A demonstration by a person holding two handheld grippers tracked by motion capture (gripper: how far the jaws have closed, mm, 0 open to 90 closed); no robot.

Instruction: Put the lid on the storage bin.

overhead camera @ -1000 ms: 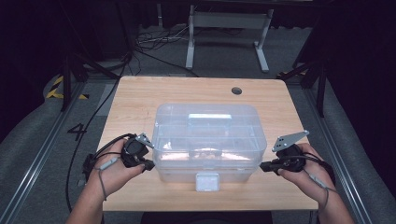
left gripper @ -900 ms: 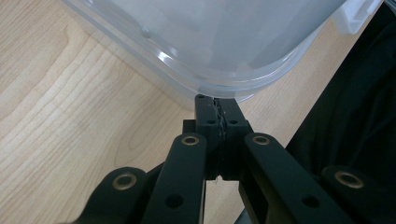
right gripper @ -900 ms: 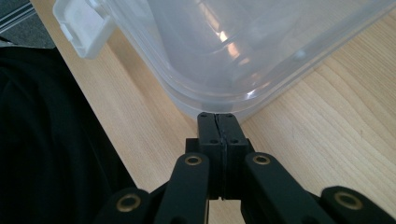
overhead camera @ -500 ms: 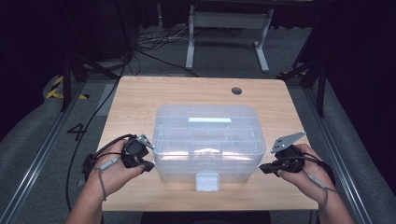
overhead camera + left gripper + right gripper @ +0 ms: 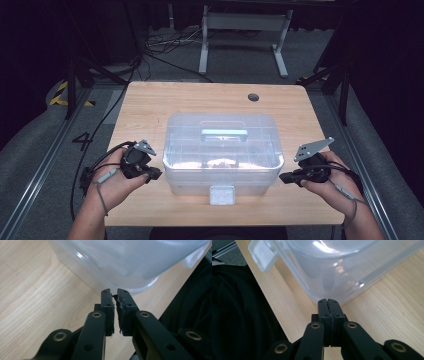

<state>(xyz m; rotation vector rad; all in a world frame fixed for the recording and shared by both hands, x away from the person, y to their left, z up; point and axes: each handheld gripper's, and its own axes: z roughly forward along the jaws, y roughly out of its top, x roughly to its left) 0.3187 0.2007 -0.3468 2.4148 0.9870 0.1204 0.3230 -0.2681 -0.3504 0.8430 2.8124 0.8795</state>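
Note:
A clear plastic storage box (image 5: 222, 150) with a lid, a pale top handle (image 5: 224, 133) and a front latch (image 5: 222, 194) stands in the middle of the wooden table (image 5: 150, 107). My left gripper (image 5: 153, 175) rests at the box's left front corner, jaws shut with only a hairline gap and nothing between them; its tips (image 5: 114, 292) almost touch the box wall (image 5: 130, 262). My right gripper (image 5: 285, 177) is shut and empty at the right front corner. Its tips (image 5: 328, 300) sit against the box's base rim (image 5: 332, 270), with the latch (image 5: 263, 255) at the far left.
A round cable hole (image 5: 253, 97) sits near the table's far right. Beyond the table are a metal stand (image 5: 245, 30) and cables on the floor (image 5: 160, 47). Metal rails (image 5: 45, 165) run along both sides. Bare wood lies behind the box.
The right gripper has shifted slightly near the box's right front corner. The left gripper and the box stay where they were.

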